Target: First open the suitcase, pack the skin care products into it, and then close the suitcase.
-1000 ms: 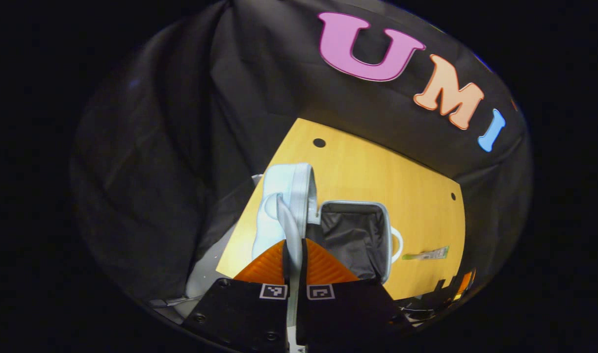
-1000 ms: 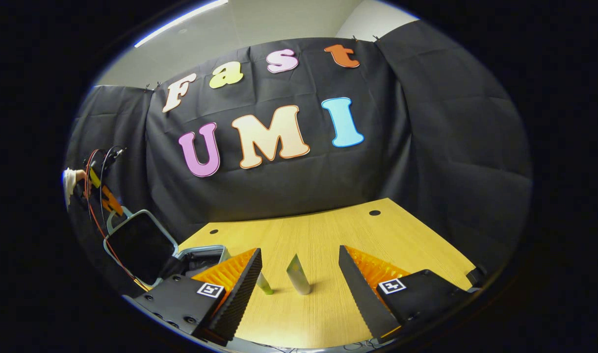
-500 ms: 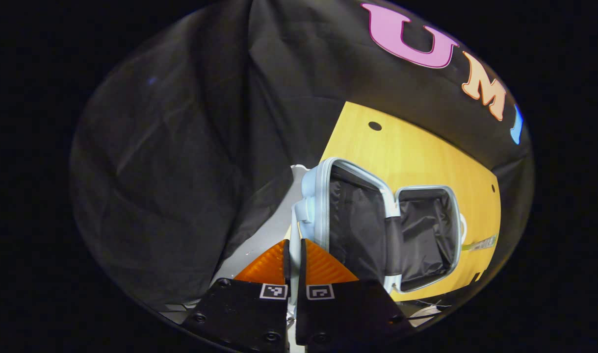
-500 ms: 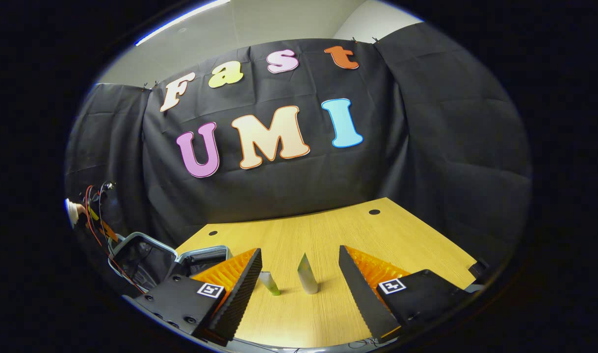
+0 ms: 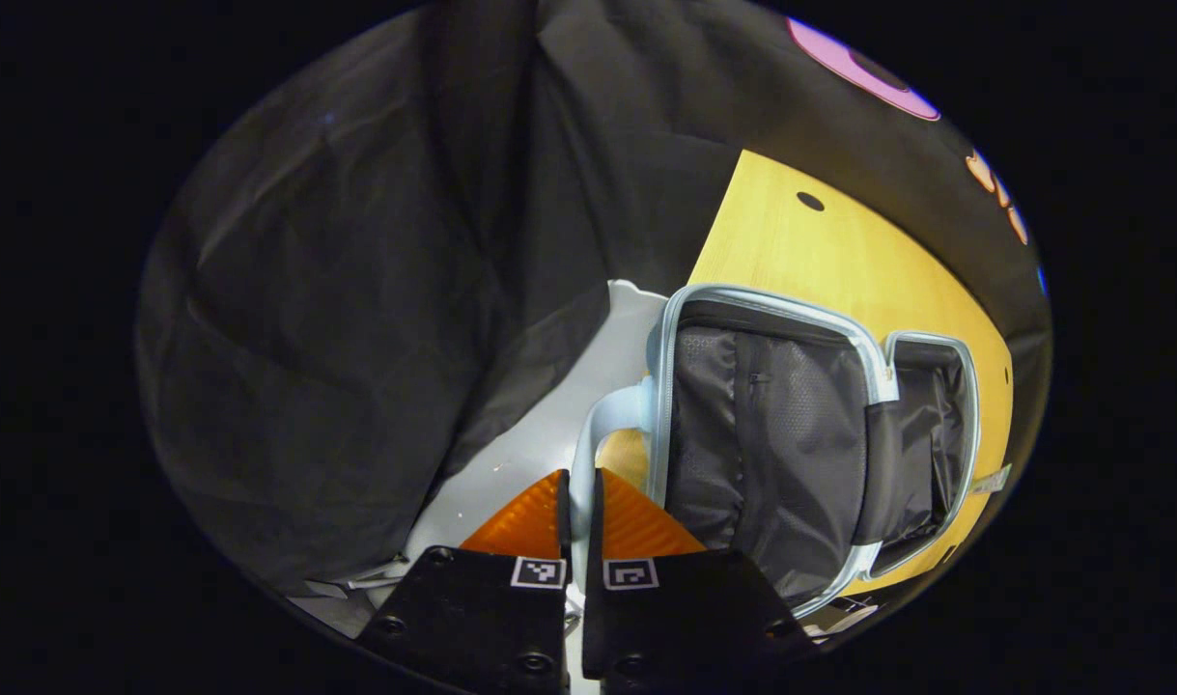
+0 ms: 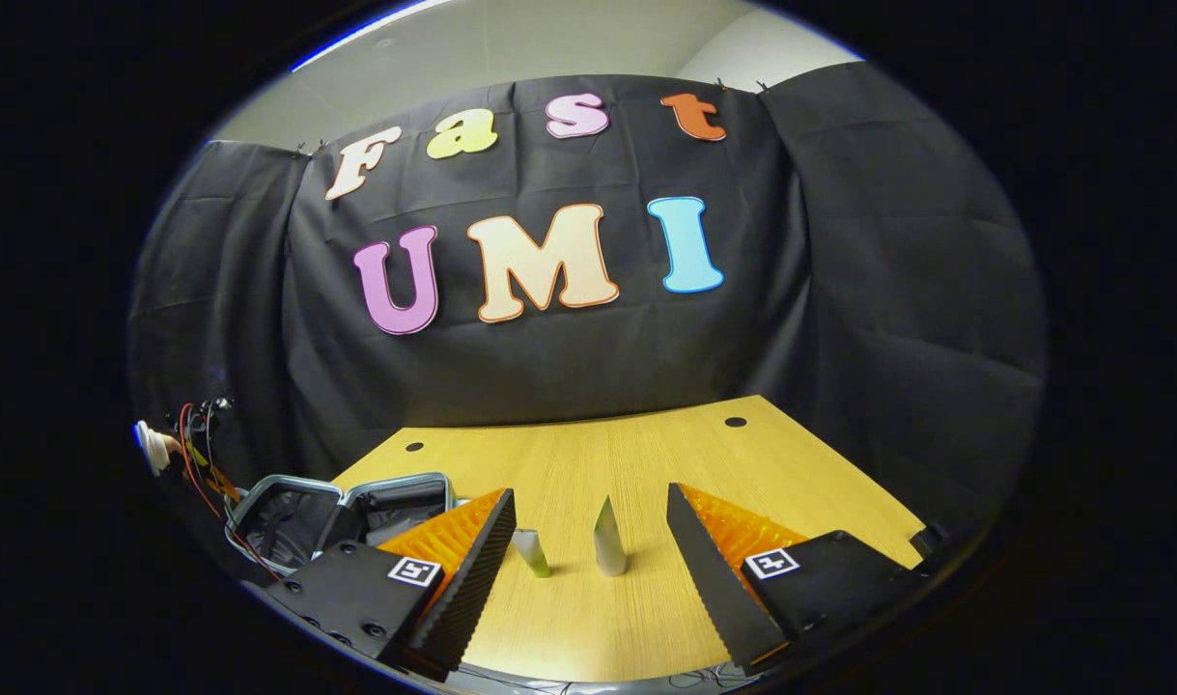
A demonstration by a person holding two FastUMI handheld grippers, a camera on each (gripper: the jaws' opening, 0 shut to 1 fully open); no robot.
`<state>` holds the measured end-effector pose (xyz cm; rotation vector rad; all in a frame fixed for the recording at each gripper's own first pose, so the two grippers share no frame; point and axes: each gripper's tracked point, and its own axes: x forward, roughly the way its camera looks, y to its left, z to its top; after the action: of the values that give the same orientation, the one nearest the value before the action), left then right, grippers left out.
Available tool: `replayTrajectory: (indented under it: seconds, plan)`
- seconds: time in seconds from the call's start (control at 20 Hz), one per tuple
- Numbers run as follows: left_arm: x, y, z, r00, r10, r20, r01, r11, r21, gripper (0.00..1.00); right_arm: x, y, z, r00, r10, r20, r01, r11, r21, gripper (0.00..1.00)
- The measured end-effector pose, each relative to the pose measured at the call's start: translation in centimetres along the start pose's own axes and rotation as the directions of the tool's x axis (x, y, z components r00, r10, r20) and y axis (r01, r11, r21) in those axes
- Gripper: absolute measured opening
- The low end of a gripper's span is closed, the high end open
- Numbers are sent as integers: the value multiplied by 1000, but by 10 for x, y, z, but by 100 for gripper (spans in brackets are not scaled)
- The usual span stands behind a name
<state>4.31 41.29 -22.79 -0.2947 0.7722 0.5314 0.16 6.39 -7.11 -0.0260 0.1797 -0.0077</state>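
Black cloth backs the yellow wooden table [image 6: 646,463]. Over the last second I have swung the pale-blue hard-shell suitcase [image 5: 771,425] lid down from near upright to almost flat, so opening is nearly complete. My left gripper [image 5: 576,502] is clamped on the suitcase's pale-blue handle [image 5: 598,434]. My right gripper [image 6: 588,541] hovers wide apart, holding nothing, framing two small upright skin-care tubes [image 6: 607,550] on the table.

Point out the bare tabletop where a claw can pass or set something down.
Bare wood runs from the two standing tubes, silver and green, back to the cloth wall and over to the table's right edge. The left side is crowded: the open suitcase lies there, the left claw clamped on its handle.
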Motion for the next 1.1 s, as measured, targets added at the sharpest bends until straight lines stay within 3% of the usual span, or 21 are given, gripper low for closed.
replayTrajectory:
  seconds: [0.3, 0.5, 0.55, 0.8, 0.85, 0.95, 1.1]
  plan:
    - [16, 6, -9, 1000, 9, -29, -10, 1000, -10, 1, -5, -4, -4, 1000, -15, -11, 15, 1000, -2, 98]
    - [14, 15, -8, 1000, 17, -21, -17, 1000, -11, 16, -2, -1, -5, 1000, -8, -12, 8, 1000, 3, 98]
    - [11, 14, -6, 1000, 11, -17, -11, 1000, -13, 16, -2, 1, -7, 1000, -4, -14, 4, 1000, 2, 98]
    - [-20, 17, 1, 998, 51, 44, -53, 998, 44, 97, 1, 7, -11, 1000, 13, -22, -13, 1000, 4, 98]
    - [-25, 16, 3, 996, 58, 62, -62, 996, 62, 100, 3, 6, -12, 1000, 16, -22, -16, 1000, 3, 98]
    - [-41, 7, 6, 993, 66, 95, -75, 992, 97, 96, 5, 5, -14, 1000, 19, -24, -19, 1000, 0, 98]
    - [-70, -24, 6, 989, 26, 148, -48, 988, 145, 96, 9, 0, -18, 999, 25, -26, -25, 1000, 5, 98]
